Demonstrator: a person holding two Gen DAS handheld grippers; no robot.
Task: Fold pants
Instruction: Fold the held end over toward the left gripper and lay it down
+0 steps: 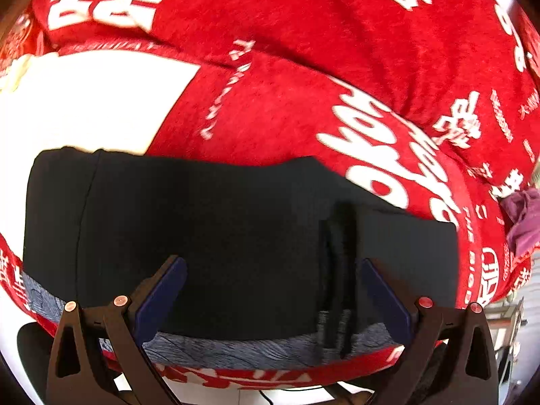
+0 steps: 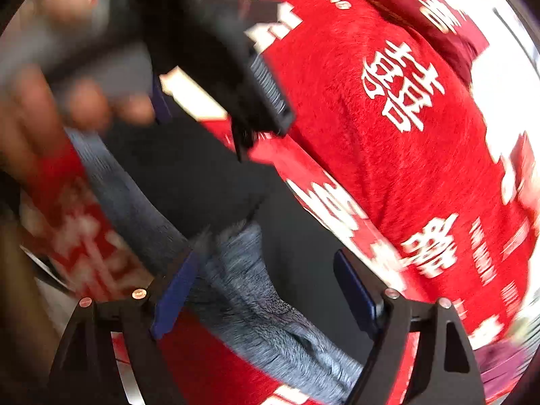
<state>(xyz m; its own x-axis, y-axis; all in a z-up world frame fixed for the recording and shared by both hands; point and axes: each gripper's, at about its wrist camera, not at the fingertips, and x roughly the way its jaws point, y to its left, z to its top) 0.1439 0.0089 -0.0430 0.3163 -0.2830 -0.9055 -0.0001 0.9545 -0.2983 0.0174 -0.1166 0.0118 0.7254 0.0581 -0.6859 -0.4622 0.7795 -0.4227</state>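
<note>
pants (image 1: 236, 236), black with a grey fleecy lining showing along the near edge, lie folded into a broad flat rectangle on a red blanket (image 1: 303, 94) printed with white characters. the blanket spreads far, left and right of them, with a plain white patch (image 1: 87, 101) at far left. a purple cloth (image 1: 523, 219) sits at the right edge. the left claw (image 1: 270, 300) hangs just above the near half of the pants, its blue pads spread wide, holding nothing. the right claw (image 2: 266, 293) hovers over the grey lining (image 2: 256, 303), also spread apart and empty. a blurred hand (image 2: 44, 108) shows at far left in the right wrist view.
</note>
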